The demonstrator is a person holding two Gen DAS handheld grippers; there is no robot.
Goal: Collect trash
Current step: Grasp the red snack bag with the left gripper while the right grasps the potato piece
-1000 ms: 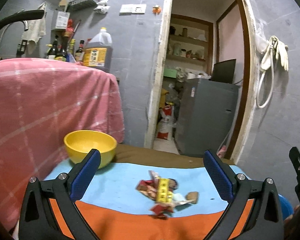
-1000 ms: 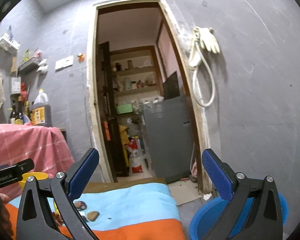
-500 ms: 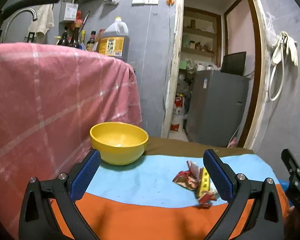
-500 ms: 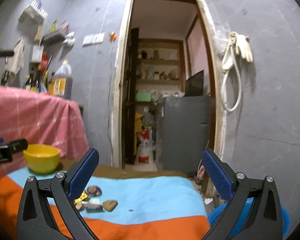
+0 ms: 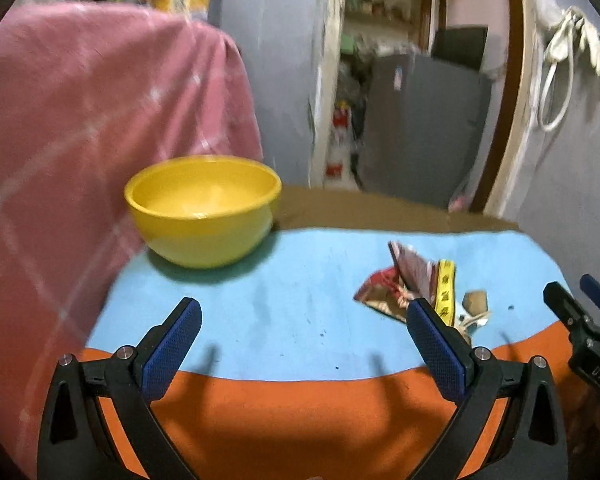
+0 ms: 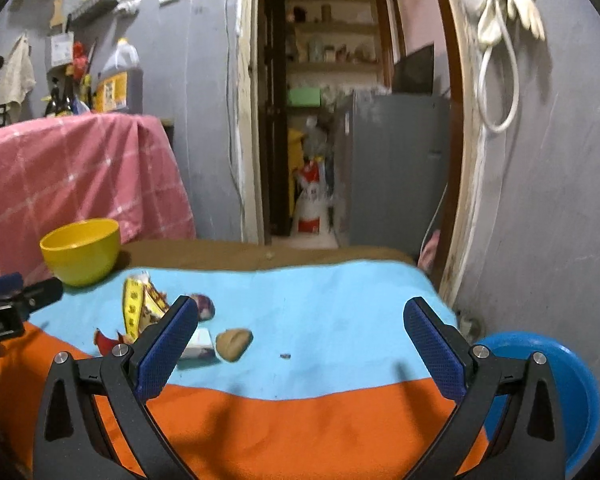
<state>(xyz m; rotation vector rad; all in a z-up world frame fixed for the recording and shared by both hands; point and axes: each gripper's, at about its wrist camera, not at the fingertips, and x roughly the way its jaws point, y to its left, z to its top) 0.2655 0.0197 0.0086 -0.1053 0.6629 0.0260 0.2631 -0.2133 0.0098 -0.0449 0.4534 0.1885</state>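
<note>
Trash pile [image 6: 160, 320] of wrappers and scraps on the blue-and-orange cloth [image 6: 320, 312], ahead-left of the wide-open, empty right gripper [image 6: 300, 344] and ahead-right of the equally spread left gripper [image 5: 304, 344], roughly equidistant; yellow bowl [image 5: 202, 210] beyond.

Bowl [image 5: 202, 210] far left on table [image 5: 300, 420]; trash pile [image 5: 420, 286] right of it; basin [image 6: 548, 392] off table's right edge.

Left wrist: low over the cloth's orange band [image 5: 300, 420], facing the doorway, yellow bowl [image 5: 204, 210] close; somewhat blurred.
Right wrist: low, further right, same heading.
Shared: bowl [image 6: 82, 250], wrapper pile [image 5: 420, 284] [image 6: 140, 312], doorway.
</note>
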